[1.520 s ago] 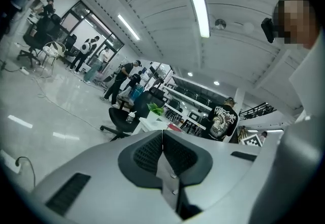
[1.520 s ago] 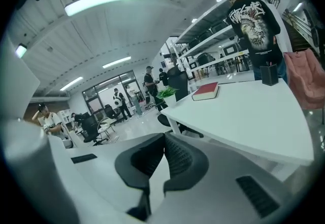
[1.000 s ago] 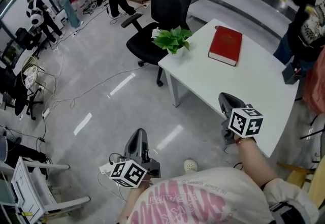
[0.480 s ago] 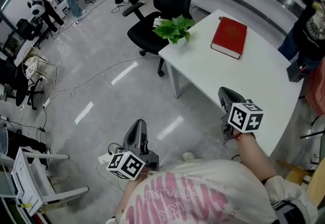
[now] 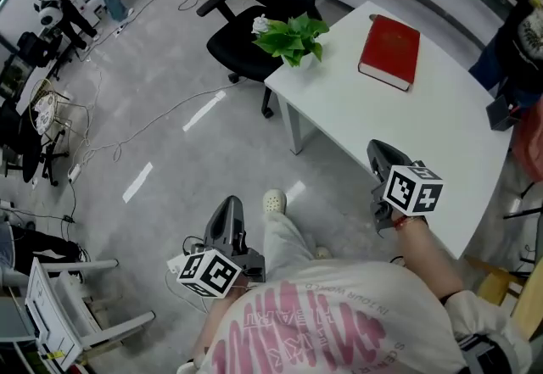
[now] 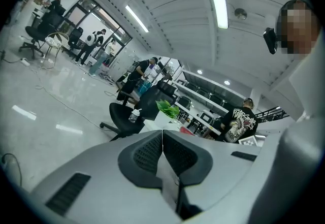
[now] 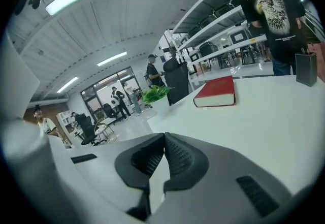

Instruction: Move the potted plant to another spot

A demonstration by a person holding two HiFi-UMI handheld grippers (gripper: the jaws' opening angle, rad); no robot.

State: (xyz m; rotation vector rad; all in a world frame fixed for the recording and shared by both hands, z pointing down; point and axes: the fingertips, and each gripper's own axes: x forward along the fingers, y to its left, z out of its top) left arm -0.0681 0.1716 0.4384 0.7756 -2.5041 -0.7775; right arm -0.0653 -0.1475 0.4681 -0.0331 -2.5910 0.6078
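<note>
The potted plant [image 5: 292, 39], green leaves in a white pot, stands at the far left corner of the white table [image 5: 399, 126]. It shows small in the left gripper view [image 6: 167, 110] and in the right gripper view [image 7: 154, 94]. My left gripper [image 5: 226, 217] hangs over the floor, well short of the table, jaws shut with nothing between them [image 6: 162, 134]. My right gripper [image 5: 379, 153] is over the table's near edge, also shut and empty [image 7: 163, 139]. Both are far from the plant.
A red book [image 5: 390, 51] lies on the table right of the plant. A black office chair [image 5: 254, 16] stands just behind the plant's corner. A black holder [image 5: 502, 114] sits at the table's right edge. Cables [image 5: 127, 143] cross the grey floor; people stand at the far left.
The person has stepped forward; a leg and shoe now show below. Both grippers have shifted slightly while the table and plant sit a little higher in the head view.
</note>
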